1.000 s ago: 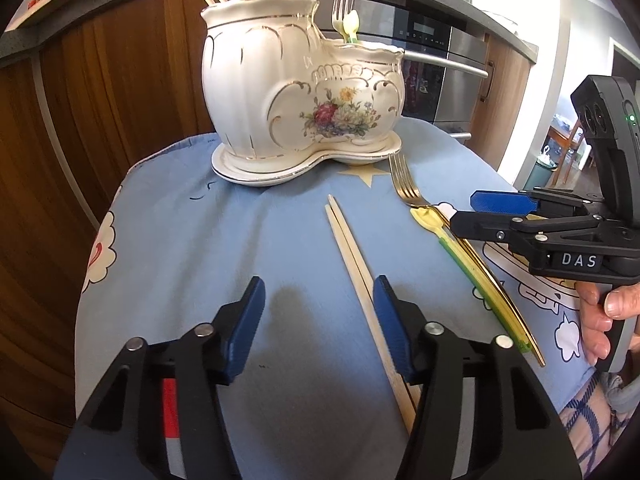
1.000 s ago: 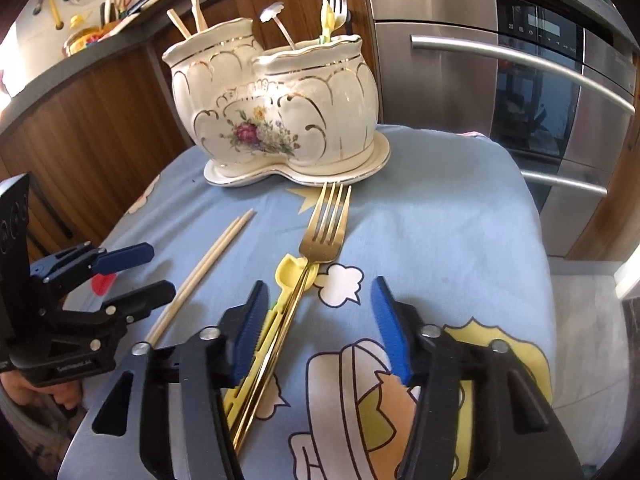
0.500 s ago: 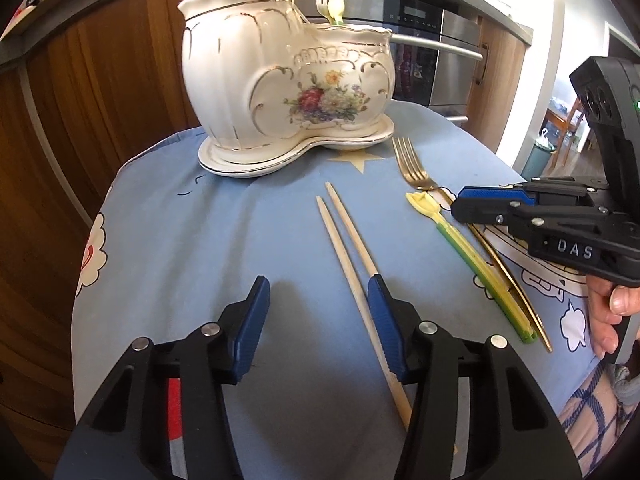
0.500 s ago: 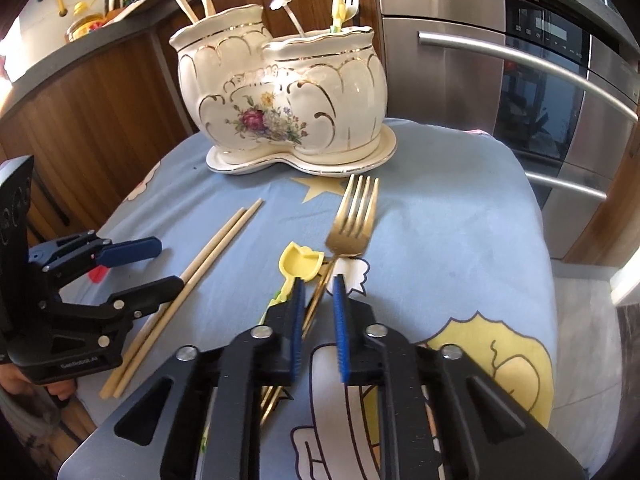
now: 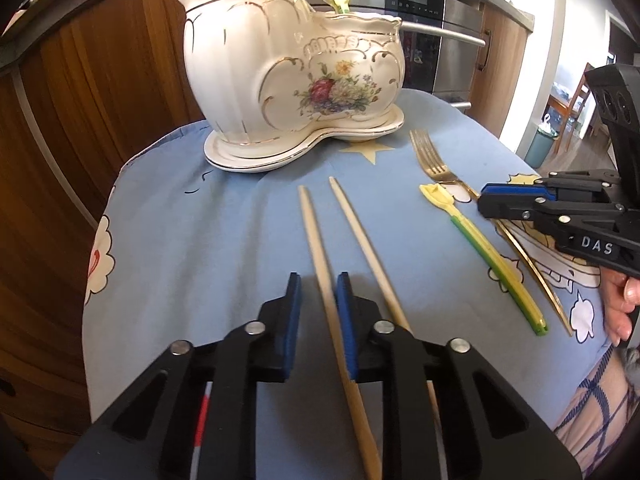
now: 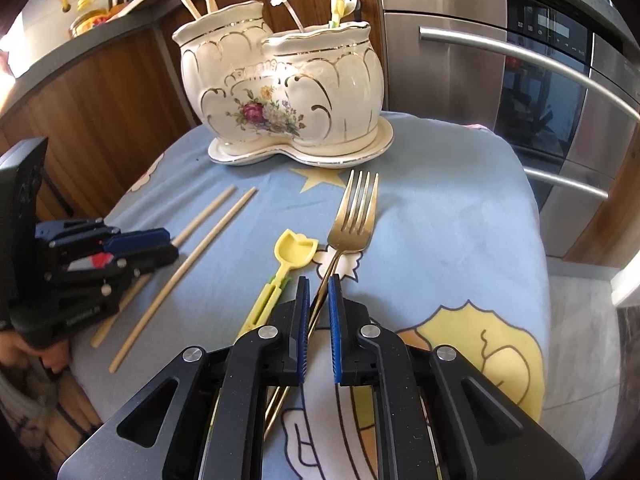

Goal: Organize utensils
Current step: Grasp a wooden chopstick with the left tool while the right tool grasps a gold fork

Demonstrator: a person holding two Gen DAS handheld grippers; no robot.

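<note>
Two wooden chopsticks lie on the blue cloth. The left chopstick [image 5: 314, 232] runs between the jaws of my left gripper [image 5: 319, 280]; these are closing, with the stick against the right pad and a gap at the left pad. The other chopstick [image 5: 360, 232] lies just outside to the right. My right gripper [image 6: 318, 282] is shut on the thin handle of the gold fork [image 6: 354, 220], which rests on the cloth. Beside the fork lies a yellow-green plastic spoon [image 6: 296, 250]. The white floral ceramic holder [image 6: 280, 80] stands at the back with chopsticks, a fork and a spoon in it.
The blue cartoon cloth [image 6: 440, 200] drapes a small round surface whose edges drop off on all sides. A steel oven [image 6: 520, 60] stands behind on the right and wooden cabinets [image 5: 80, 100] on the left. A person's hand [image 5: 620, 300] holds the right gripper.
Both pairs of jaws have narrowed: the right around the fork handle, the left around one chopstick. The two chopsticks now lie further apart. Neither hand has shifted.
</note>
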